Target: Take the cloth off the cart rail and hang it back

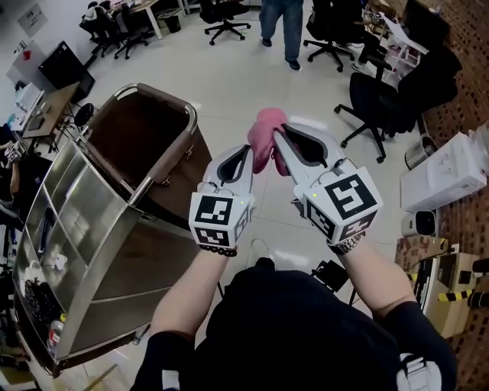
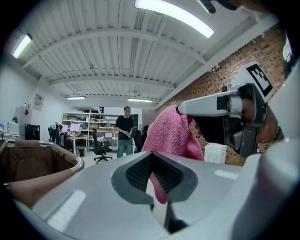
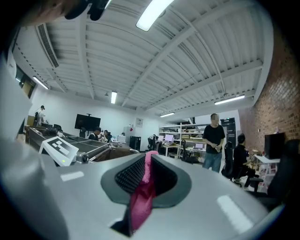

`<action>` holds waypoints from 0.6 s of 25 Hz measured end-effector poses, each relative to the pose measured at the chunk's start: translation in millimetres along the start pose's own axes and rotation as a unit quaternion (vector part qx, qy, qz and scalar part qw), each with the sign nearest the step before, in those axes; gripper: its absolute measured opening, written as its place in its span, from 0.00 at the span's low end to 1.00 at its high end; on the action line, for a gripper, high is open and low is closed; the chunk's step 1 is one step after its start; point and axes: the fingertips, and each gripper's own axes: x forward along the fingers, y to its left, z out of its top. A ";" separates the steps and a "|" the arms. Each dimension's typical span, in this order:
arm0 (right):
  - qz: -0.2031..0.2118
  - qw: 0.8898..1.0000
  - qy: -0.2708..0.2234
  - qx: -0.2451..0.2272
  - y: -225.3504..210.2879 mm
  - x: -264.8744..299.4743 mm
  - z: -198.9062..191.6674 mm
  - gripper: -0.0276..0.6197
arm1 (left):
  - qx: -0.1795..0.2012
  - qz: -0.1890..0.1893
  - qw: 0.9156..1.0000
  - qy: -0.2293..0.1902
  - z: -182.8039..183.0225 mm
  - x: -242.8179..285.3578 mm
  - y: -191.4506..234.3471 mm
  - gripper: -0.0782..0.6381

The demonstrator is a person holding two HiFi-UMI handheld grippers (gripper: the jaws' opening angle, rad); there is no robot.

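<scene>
Office floor [image 1: 229, 72] and chairs [image 1: 226, 14] fill the upper frame while, at centre, just right of the cart rail [image 1: 170, 158], the pink cloth [image 1: 265, 140] hangs clear, pinched by both left gripper [image 1: 245, 151] and right gripper [image 1: 282, 136], seemingly to spread it for rehanging.

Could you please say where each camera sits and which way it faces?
Head view: on the person's head, facing steeply down; forearms, left gripper and right gripper pinching a pink terry cloth.
Left gripper view: on that gripper, facing along its jaws across the office.
Right gripper view: likewise, own jaws.
Shared: cloth, standing person in black.
</scene>
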 end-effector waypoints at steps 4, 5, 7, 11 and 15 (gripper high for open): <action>0.015 1.000 0.001 0.001 -32.1 44.5 1.4 0.09 | 0.001 0.010 1.000 -0.006 8.1 37.1 27.3 0.11; 0.016 1.000 0.002 0.002 -38.6 56.9 1.8 0.09 | 0.001 0.010 1.000 -0.007 10.2 45.6 35.8 0.11; 0.018 1.000 0.004 0.002 -49.5 82.8 4.1 0.09 | 0.001 0.010 1.000 -0.007 16.1 60.6 54.8 0.11; 0.019 1.000 0.003 -0.003 -67.0 128.9 16.2 0.09 | 0.007 0.010 1.000 -0.021 41.4 82.9 90.6 0.11; 0.028 1.000 0.010 -0.002 -83.8 160.8 17.6 0.09 | 0.009 0.021 0.999 -0.032 60.0 101.7 116.2 0.11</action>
